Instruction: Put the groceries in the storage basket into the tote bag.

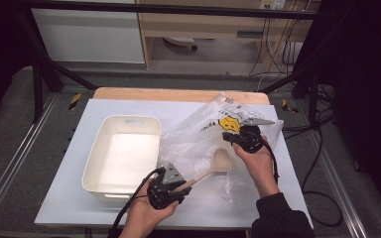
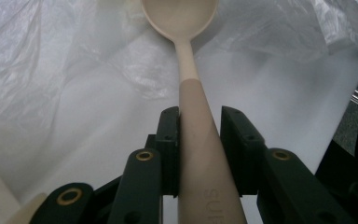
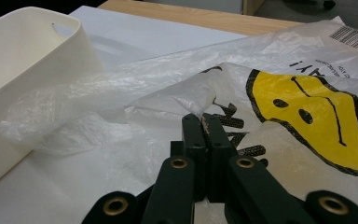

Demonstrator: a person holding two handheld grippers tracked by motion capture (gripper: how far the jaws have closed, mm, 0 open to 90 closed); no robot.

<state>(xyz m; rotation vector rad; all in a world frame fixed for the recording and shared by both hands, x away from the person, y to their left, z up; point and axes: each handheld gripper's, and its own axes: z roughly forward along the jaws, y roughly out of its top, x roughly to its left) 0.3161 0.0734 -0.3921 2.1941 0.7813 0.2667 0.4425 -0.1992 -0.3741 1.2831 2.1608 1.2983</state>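
Spoon: beige long-handled plastic spoon [image 1: 217, 163], handle clamped in the left gripper [image 1: 181, 188], bowl inside the bag mouth toward 1 o'clock.
Bag: crinkled clear plastic bag with a yellow smiley print [image 1: 203, 134], its film pinched between the closed right gripper [image 1: 229, 137].
Bin: cream rectangular plastic bin [image 1: 124, 156], at 9 o'clock of the bag on the white tabletop [image 1: 79, 198].

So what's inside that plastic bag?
A spoon's round end sits inside the bag, showing through the clear plastic. Its handle sticks out into the left gripper. The crumpled folds hide whatever else might be in there.
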